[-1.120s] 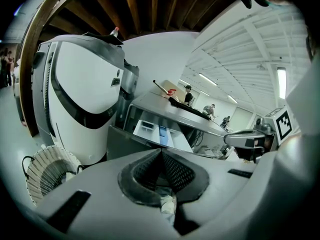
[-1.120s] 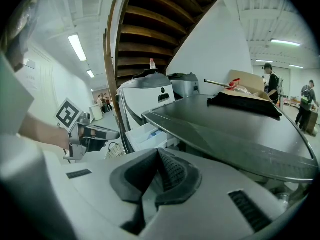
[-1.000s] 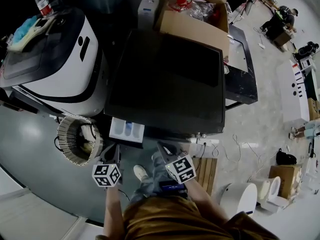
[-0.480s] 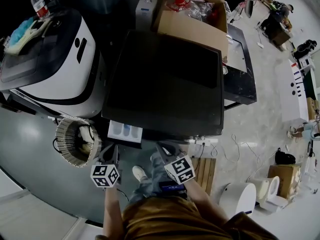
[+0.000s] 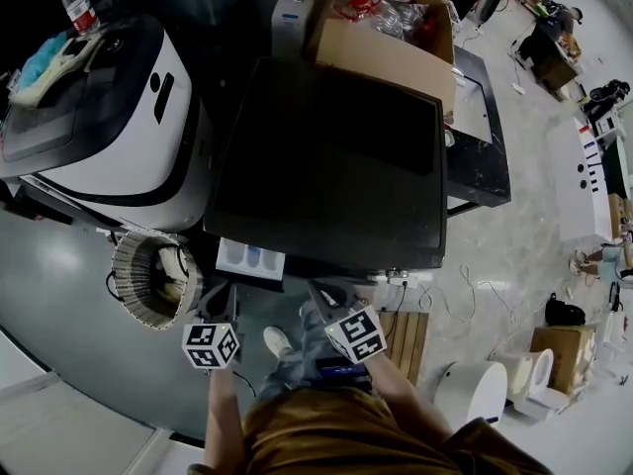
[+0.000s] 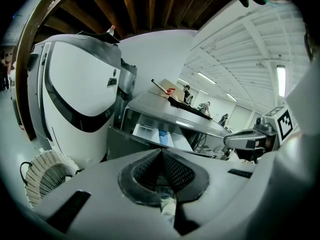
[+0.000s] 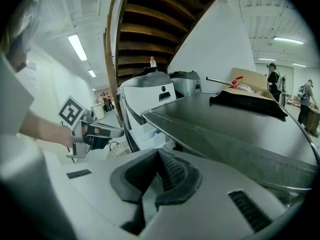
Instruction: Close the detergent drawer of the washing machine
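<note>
White drawer juts open from the washing machine, left gripper just short of it, right gripper nearby, both with fingers pressed together, empty. Push off-centre and it could jam crooked.

1. A white rounded appliance with a black stripe stands at the left. A clear bottle with a red cap and a blue cloth rest on its top.
2. A round ribbed basket holding cables sits on the floor just in front of it.
3. An open cardboard box holds clear plastic and something red.
4. A slatted wooden crate lies near a white toilet-shaped item.
5. A black bag sits beside a brown box.
6. Wooden stairs rise overhead, next to a strip light.
7. Two people stand far off.
</note>
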Motion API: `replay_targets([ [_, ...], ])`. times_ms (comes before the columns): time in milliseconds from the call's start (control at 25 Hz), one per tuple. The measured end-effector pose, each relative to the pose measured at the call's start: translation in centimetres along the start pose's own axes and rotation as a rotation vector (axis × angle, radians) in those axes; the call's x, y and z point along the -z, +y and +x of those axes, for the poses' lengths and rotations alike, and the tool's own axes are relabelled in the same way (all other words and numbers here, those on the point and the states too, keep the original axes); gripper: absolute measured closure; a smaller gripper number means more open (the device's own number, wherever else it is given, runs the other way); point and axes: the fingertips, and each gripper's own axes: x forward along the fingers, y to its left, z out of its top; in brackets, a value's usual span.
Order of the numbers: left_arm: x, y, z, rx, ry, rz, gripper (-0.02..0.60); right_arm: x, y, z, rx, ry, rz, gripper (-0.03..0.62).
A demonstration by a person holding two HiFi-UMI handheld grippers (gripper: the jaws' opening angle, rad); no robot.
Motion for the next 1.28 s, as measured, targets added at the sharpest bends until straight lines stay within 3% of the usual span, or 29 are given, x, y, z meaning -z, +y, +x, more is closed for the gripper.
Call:
replay_targets([
  [1280, -1.8, 0.3, 2.3, -0.004, -0.019, -0.014, 0.557, 0.1, -1.6, 0.0, 0.004, -0.006, 0.014, 0.582],
])
